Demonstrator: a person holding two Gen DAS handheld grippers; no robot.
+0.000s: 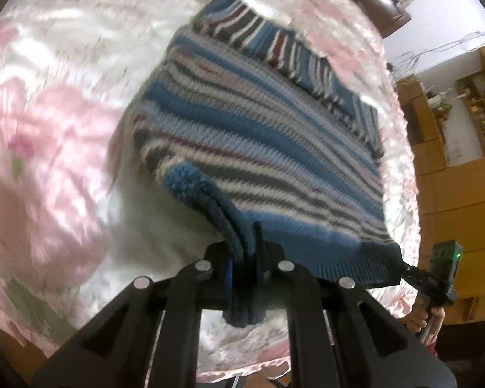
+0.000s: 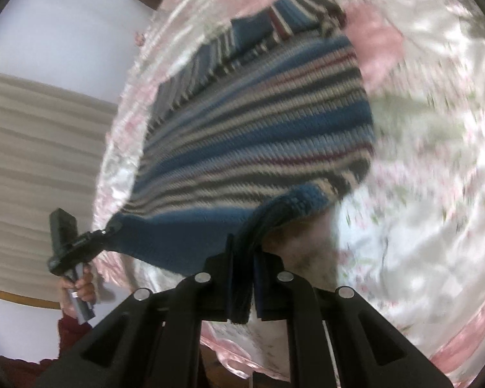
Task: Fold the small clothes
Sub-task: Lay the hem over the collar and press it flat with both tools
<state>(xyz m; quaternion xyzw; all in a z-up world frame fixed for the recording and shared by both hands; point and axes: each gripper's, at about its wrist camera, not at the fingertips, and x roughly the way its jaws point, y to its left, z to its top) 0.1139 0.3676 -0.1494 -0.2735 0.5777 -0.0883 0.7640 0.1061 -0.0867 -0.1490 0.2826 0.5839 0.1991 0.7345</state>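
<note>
A small knitted sweater (image 1: 258, 129) with blue, grey, white and maroon stripes lies partly on a shiny pink floral bedspread (image 1: 55, 135), its blue hem raised. My left gripper (image 1: 244, 268) is shut on one bottom corner of the hem. My right gripper (image 2: 244, 274) is shut on the other corner; it also shows in the left wrist view, as the right gripper (image 1: 407, 270) at the hem's far corner. The sweater (image 2: 258, 123) stretches away from both grippers, and its sleeves (image 2: 216, 48) lie folded across the far end. The left gripper (image 2: 108, 229) appears at the left, held by a hand (image 2: 80, 286).
The satin bedspread (image 2: 436, 161) covers the bed on all sides of the sweater. Wooden shelves and cabinets (image 1: 462, 129) stand beyond the bed's right edge. A white wall and a beige curtain (image 2: 42, 161) lie beyond the left edge.
</note>
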